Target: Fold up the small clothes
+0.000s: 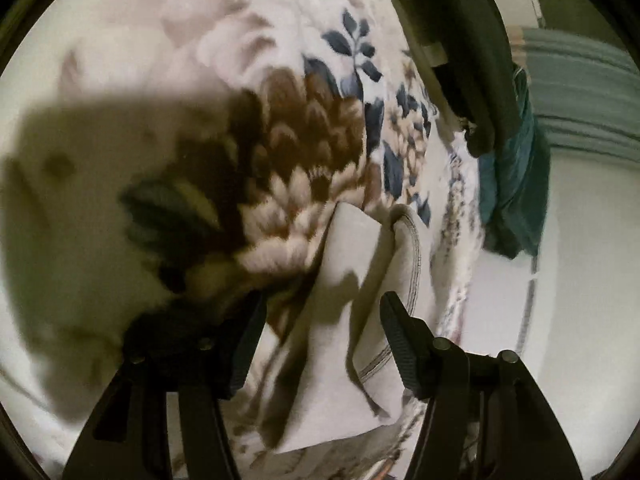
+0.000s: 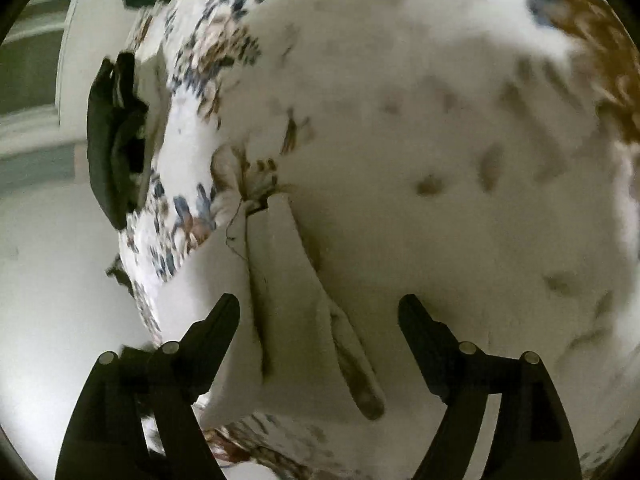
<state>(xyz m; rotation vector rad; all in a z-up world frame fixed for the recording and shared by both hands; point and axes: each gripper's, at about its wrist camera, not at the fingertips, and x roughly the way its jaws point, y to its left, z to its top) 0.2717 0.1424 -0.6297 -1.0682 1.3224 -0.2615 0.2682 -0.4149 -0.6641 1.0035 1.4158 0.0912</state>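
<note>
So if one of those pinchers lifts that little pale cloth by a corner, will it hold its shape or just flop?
Probably flop. The pale garment already lies creased and folded over itself on the floral blanket, so it looks thin and soft. It likely weighs little and would drape from the left gripper. Its stitched hem may hang slightly stiffer.
</note>
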